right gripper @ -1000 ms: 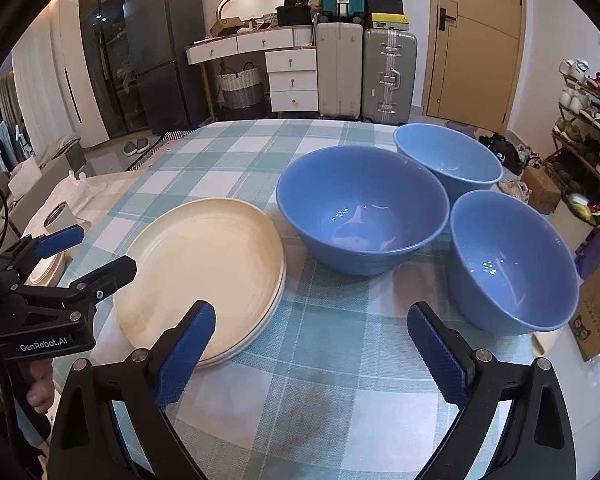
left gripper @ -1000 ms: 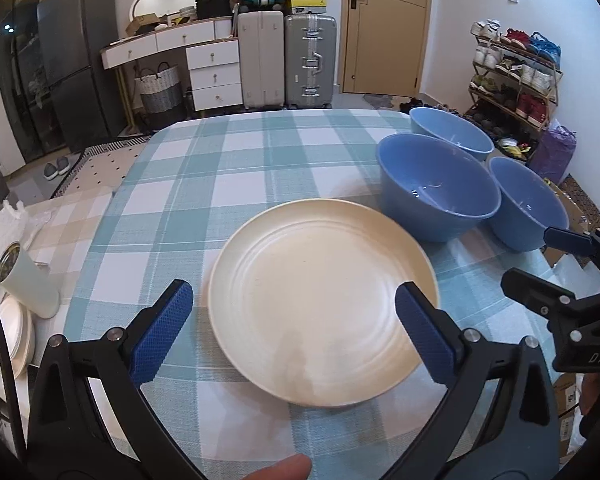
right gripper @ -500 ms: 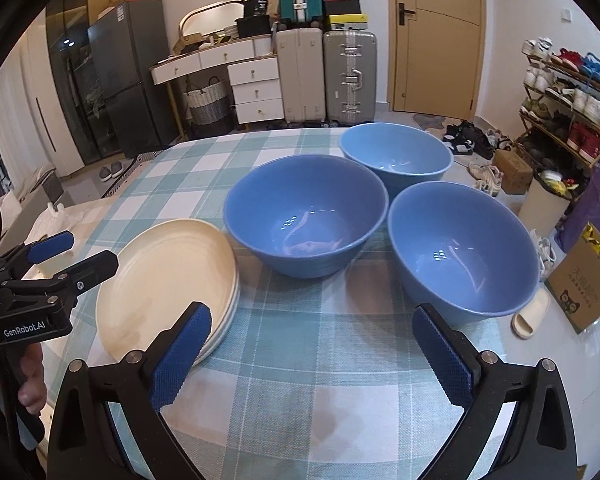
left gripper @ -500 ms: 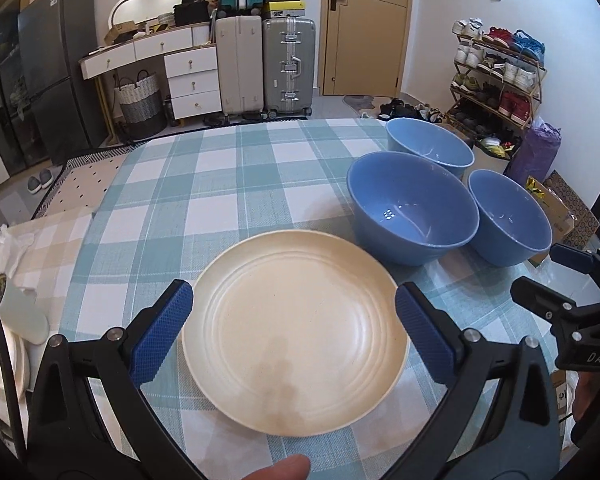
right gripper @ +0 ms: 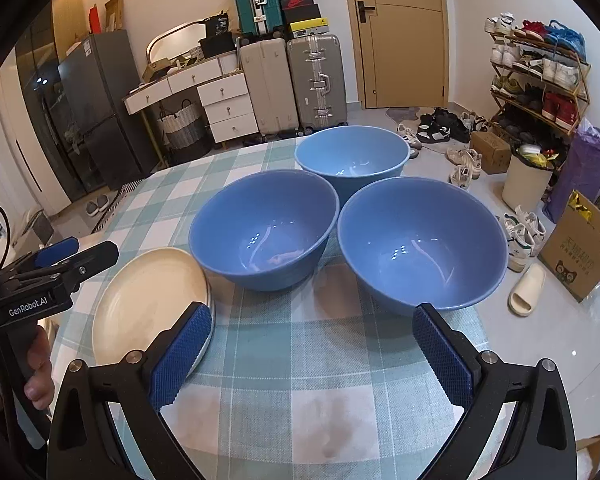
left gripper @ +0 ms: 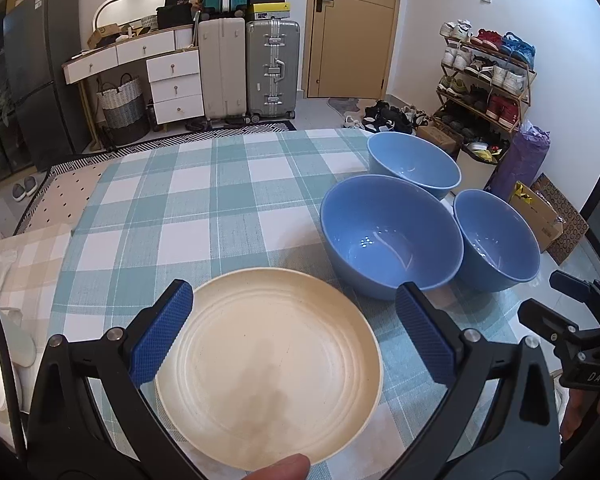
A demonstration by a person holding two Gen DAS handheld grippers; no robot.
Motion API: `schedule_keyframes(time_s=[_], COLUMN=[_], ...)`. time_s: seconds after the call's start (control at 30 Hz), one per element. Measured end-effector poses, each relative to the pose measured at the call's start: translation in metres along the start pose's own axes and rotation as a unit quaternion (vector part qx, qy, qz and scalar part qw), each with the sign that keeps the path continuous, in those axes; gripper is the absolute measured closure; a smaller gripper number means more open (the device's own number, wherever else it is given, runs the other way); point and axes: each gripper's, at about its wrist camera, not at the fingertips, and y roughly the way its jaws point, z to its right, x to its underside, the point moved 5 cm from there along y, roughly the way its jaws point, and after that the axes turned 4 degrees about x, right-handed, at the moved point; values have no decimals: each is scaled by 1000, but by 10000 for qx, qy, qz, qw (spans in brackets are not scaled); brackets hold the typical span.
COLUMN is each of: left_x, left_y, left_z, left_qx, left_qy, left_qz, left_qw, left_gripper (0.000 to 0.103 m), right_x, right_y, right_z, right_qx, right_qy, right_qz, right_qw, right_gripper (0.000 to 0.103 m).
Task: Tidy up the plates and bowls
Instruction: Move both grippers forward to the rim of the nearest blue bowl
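Cream plates (left gripper: 268, 364) lay stacked beneath my left tool (left gripper: 296, 336), three blue bowls (right gripper: 420, 240) ahead of my right tool (right gripper: 312, 356); both tools were released, empty. I judged glossy rims might slip, bowls toppling off the surface (right gripper: 300, 380) edge.

Your left gripper (left gripper: 292, 334) has two black angular fingers, each ending in a blue pad (left gripper: 160, 334) with a fine knurled texture. A silver screw (left gripper: 115, 333) sits just behind each pad, with another farther back on each finger. Your right gripper (right gripper: 312, 358) is built the same way: black frame, blue textured pads (right gripper: 440, 360), silver screws (right gripper: 486, 357). Seen from the right wrist camera, the left gripper's black body carries white "GenRobot.AI" lettering (right gripper: 28, 307). From the left wrist camera, the right gripper's body shows white letters "DAS" (left gripper: 598, 377).
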Motion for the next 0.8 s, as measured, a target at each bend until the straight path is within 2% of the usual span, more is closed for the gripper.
schedule_keyframes(time_s=[0.2, 0.47, 0.63, 0.8], left_x=[-11, -21, -25, -30], left_y=[17, 53, 72, 85], left_z=[2, -2, -5, -7], left_qx=[75, 116, 146, 310], left_qy=[13, -23, 57, 94], left_qz=[-65, -284, -396, -465], left_qw=[9999, 9995, 9991, 9984], left_gripper=[2, 2, 3, 3], right_x=[-16, -22, -23, -23], right_y=[0, 21, 32, 49], right_z=[7, -4, -8, -14], right_qx=[-52, -330, -371, -354], right_qy=[60, 64, 172, 184], right_qz=[114, -39, -89, -200], right_qw=[9999, 9994, 9991, 9990], right_gripper=[1, 2, 8, 20])
